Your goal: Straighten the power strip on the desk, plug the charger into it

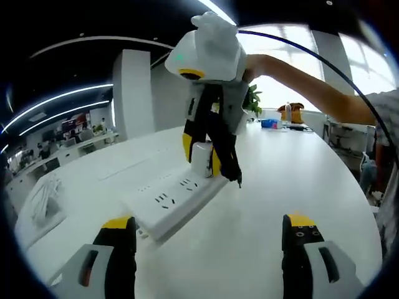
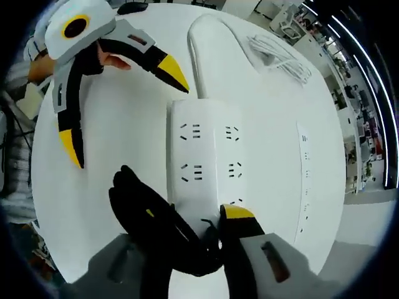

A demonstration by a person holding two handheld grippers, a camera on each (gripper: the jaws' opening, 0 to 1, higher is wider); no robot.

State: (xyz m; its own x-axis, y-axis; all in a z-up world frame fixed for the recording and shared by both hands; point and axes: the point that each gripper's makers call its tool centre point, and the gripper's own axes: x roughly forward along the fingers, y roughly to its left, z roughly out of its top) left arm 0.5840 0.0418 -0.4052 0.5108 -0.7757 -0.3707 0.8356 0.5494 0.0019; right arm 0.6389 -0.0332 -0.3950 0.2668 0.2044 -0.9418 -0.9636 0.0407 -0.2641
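Observation:
The white power strip [image 1: 168, 198] lies flat on the white desk, its thick cord [image 2: 196, 50] running off one end. A small white charger [image 1: 201, 156] stands on the strip's far end, and my right gripper [image 1: 201, 164] comes down from above, shut on it with its yellow fingertips at either side. In the right gripper view, that gripper [image 2: 187, 205] hangs over the near end of the strip [image 2: 206, 156], where the charger is hard to pick out. My left gripper [image 1: 209, 246] is open and holds nothing, just short of the strip; from the other side, the left gripper [image 2: 118, 109] spreads wide beside the strip.
A loose coil of white cable [image 2: 274, 53] lies on the desk past the strip's cord end, also seen as a coil [image 1: 47, 196] at the left. A person's arm [image 1: 299, 81] reaches in behind the right gripper. Small orange and blue items [image 1: 283, 117] sit at the desk's far end.

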